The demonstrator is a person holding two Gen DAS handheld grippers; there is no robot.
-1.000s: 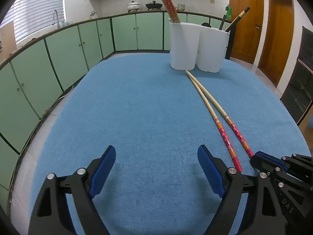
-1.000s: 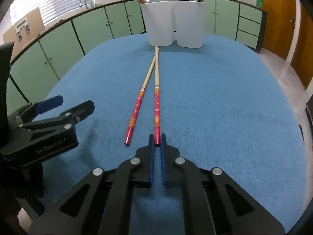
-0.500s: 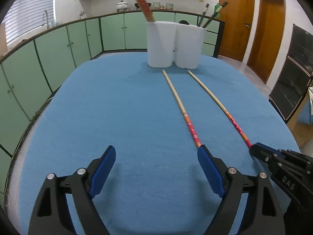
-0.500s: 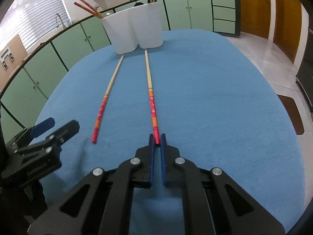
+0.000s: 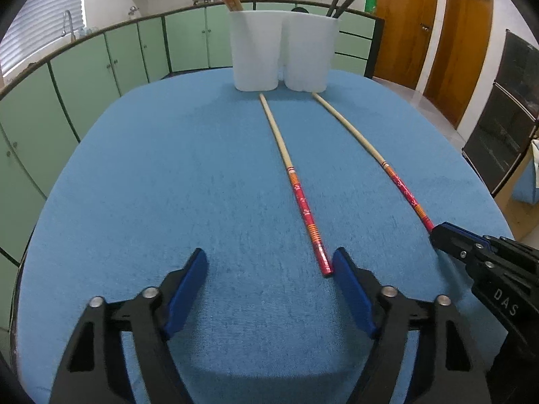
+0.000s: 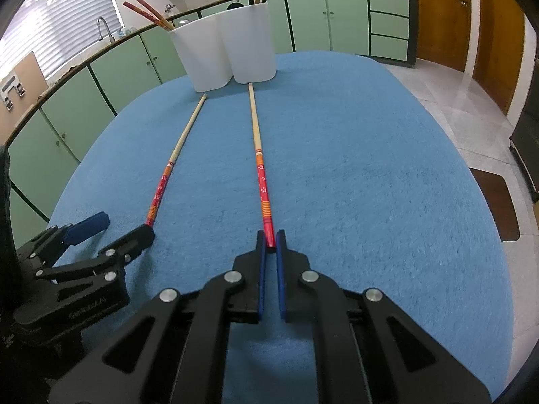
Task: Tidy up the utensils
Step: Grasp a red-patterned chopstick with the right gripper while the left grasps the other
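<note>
Right chopstick [image 6: 262, 181] red end hidden between right gripper [image 6: 270, 240] jaws, clamped. Left gripper [image 5: 269, 262] jaws wide, closing, beside left chopstick [image 5: 296, 185] on counter [image 5: 168, 185]. Chopsticks earlier crossed, now apart.

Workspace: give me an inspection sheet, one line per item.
Surface: blue cloth covering the table.
Job's things: two red-ended chopsticks lying apart, left one, right one; white twin holder with more chopsticks inside.
Clutter: nothing seen.
Grippers: left tool closing, left chopstick's end beside its right pad, not pinched; right tool shut on right chopstick's red end.
Cables: nothing seen.
Surroundings: green cabinets, wooden doors.
</note>
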